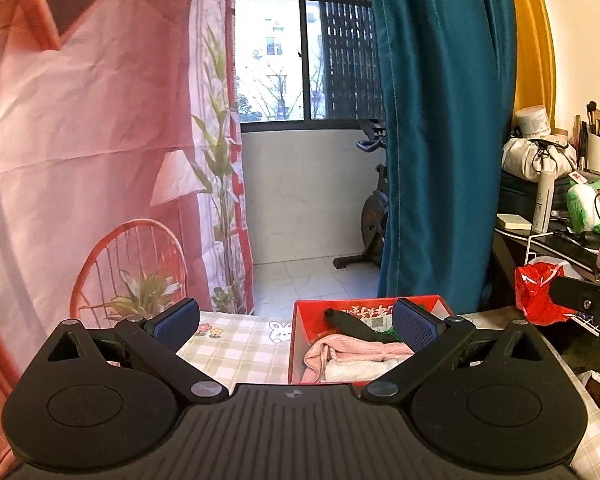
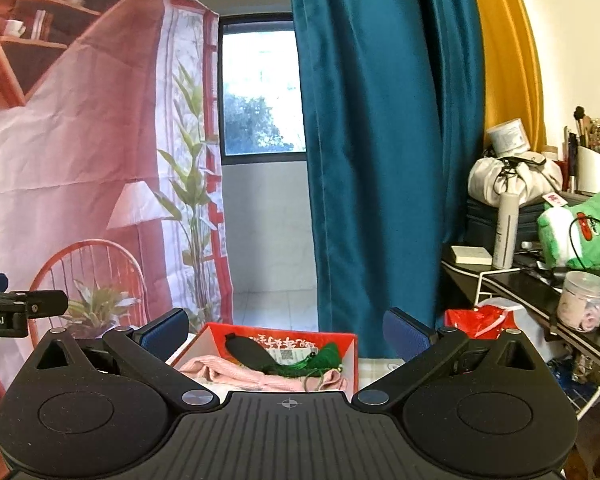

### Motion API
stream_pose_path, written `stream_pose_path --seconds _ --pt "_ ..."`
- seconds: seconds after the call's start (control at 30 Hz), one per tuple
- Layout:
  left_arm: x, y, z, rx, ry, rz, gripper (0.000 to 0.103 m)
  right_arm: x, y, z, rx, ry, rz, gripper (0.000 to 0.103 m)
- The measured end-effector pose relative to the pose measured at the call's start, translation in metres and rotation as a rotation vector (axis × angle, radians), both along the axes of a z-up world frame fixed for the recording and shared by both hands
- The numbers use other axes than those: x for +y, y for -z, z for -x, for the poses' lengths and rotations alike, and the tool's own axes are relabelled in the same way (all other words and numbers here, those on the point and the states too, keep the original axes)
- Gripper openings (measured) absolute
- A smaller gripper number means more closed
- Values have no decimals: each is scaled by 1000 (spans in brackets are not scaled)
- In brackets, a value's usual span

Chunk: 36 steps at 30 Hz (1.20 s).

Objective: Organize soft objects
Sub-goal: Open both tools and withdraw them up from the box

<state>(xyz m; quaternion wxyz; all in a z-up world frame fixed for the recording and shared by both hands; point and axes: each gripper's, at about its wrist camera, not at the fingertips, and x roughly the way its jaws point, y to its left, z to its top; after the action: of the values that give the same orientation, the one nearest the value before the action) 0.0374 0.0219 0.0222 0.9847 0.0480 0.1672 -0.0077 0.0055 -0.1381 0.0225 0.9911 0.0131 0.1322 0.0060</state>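
A red cardboard box (image 1: pixel 300 332) stands on the checked tablecloth (image 1: pixel 236 352). In it lie a pink cloth (image 1: pixel 352 350), a black soft piece (image 1: pixel 350 322), a bit of green tassel and a white cloth (image 1: pixel 360 372). My left gripper (image 1: pixel 296 322) is open and empty, held above the table in front of the box. In the right wrist view the box (image 2: pixel 350 356) holds the pink cloth (image 2: pixel 240 374), the black piece (image 2: pixel 248 354) and the green tassel (image 2: pixel 320 356). My right gripper (image 2: pixel 286 332) is open and empty, just before the box.
A printed pink backdrop (image 1: pixel 80 160) hangs on the left and a teal curtain (image 1: pixel 440 120) behind the box. A cluttered dark shelf (image 2: pixel 540 288) on the right holds a green plush (image 2: pixel 580 232), bottle, jar and bags. A red plastic bag (image 1: pixel 540 296) hangs beside it.
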Motion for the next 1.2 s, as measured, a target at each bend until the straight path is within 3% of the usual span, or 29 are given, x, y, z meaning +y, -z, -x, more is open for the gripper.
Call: stream_pose_path --seconds 0.37,1.2 --pt "2 -1 22 -26 -58 -20 103 0 3 21 11 4 -14 103" --pt "5 4 25 -4 -47 -7 103 -3 10 21 43 49 9 103"
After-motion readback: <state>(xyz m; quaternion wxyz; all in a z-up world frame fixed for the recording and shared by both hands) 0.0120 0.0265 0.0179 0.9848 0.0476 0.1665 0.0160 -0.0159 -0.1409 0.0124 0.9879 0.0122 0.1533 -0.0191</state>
